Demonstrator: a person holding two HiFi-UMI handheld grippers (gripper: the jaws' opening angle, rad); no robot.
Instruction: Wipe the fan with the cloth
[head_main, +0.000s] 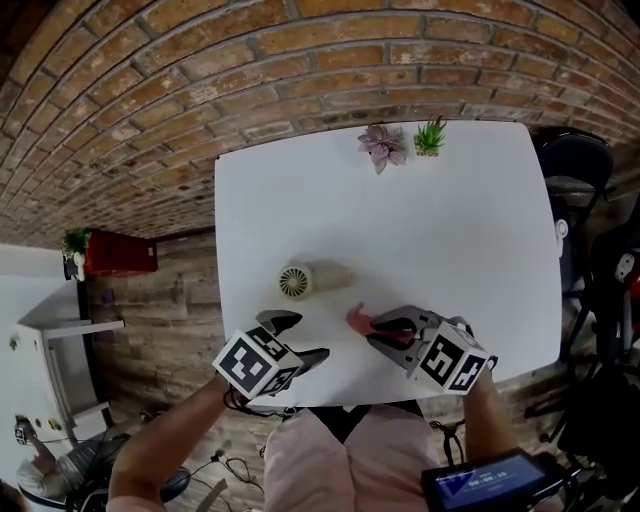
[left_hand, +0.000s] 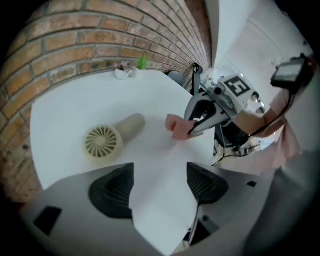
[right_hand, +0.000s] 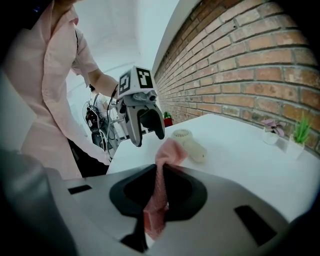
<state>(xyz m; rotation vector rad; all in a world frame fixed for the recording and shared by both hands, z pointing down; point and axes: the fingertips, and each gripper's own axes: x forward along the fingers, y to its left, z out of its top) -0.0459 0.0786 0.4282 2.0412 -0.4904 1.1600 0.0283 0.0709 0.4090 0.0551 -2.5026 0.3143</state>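
A small cream fan (head_main: 297, 281) lies on its side on the white table (head_main: 450, 230), its round grille facing the near edge; it also shows in the left gripper view (left_hand: 102, 141) and the right gripper view (right_hand: 182, 135). My left gripper (head_main: 297, 340) hovers just in front of the fan, open, with nothing between its pads (left_hand: 159, 187). My right gripper (head_main: 385, 333) is shut on a pink cloth (head_main: 360, 321), pinched between the pads (right_hand: 159, 192), with a bunch of it sticking out toward the fan (left_hand: 176, 126). The cloth is apart from the fan, to its right.
Two small potted plants (head_main: 383, 145) (head_main: 430, 138) stand at the table's far edge by the brick wall. A black chair (head_main: 575, 165) stands to the right of the table. A red box (head_main: 118, 253) sits low on the left. Both grippers are near the table's front edge.
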